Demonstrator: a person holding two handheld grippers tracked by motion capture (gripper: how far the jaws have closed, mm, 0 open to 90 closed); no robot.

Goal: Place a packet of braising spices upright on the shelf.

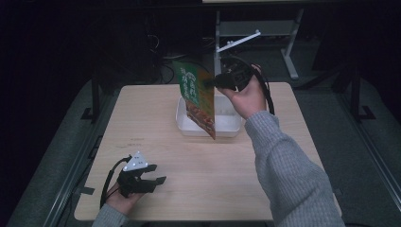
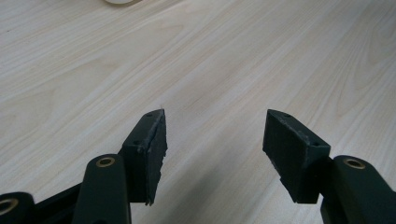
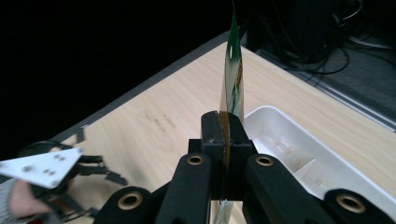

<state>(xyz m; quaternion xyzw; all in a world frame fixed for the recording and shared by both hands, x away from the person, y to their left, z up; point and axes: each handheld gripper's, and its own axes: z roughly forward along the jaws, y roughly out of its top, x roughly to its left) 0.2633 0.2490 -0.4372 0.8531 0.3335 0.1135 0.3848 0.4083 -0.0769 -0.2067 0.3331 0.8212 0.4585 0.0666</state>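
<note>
We see the right arm stretched far forward across the table (image 1: pixel 156 123), grey sleeve (image 1: pixel 288 165) running up to the hand (image 1: pixel 248 97), which holds the right tool (image 1: pixel 211 82) up above the white tray (image 1: pixel 227 126). Its jaws are pressed tight together on the edge of a green and orange pouch (image 1: pixel 197 97), and in the right gripper view the pouch (image 3: pixel 232 74) stands edge-on, rising straight out of the closed jaws of the tool (image 3: pixel 225 140). The pouch hangs in the air over the tray's near left part, its lower corner dipping past the tray's front rim. White lettering sits on the green top, too small for us to read. Down at the near left corner, the left hand (image 1: pixel 124 198) rests low with the left tool (image 1: pixel 156 175) pointing right, jaws spread wide, holding nothing, bare wood between them.
</note>
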